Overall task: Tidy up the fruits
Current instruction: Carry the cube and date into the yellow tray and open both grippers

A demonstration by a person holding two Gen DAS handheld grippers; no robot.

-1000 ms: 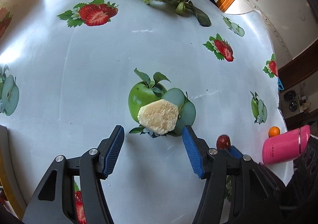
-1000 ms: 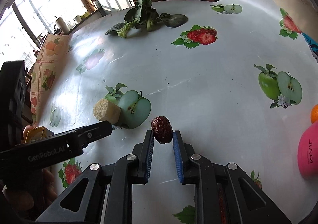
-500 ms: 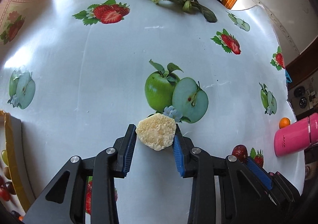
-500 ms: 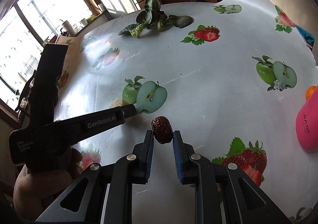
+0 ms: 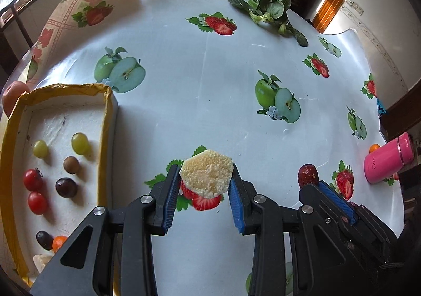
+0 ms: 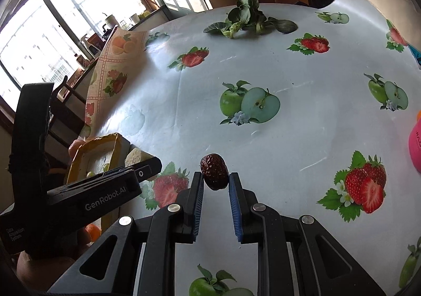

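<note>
My left gripper [image 5: 204, 177] is shut on a pale yellow, rough-cut fruit chunk [image 5: 206, 173], held above the tablecloth a little right of the foam tray [image 5: 105, 122]. The tray holds green grapes [image 5: 79, 143], cherry tomatoes [image 5: 33, 179], dark round fruits and a small orange one. My right gripper [image 6: 215, 177] is shut on a wrinkled dark red date [image 6: 214, 171], lifted over the cloth. In the left wrist view the date [image 5: 307, 174] shows at the right gripper's tip. The right wrist view shows the left gripper [image 6: 142, 164] with the chunk [image 6: 134, 156] beside the tray [image 6: 92, 148].
A bunch of leafy greens [image 5: 271, 10] lies at the table's far side. A pink flask [image 5: 388, 162] and a small orange fruit [image 5: 374, 148] sit at the right edge. An orange-red fruit [image 5: 11, 93] lies behind the tray. A hand [image 6: 44, 267] grips the left tool.
The left jaws closed on the yellow chunk and lifted it off the cloth toward the tray, which has come into view. The right gripper followed the same way, still holding the date.
</note>
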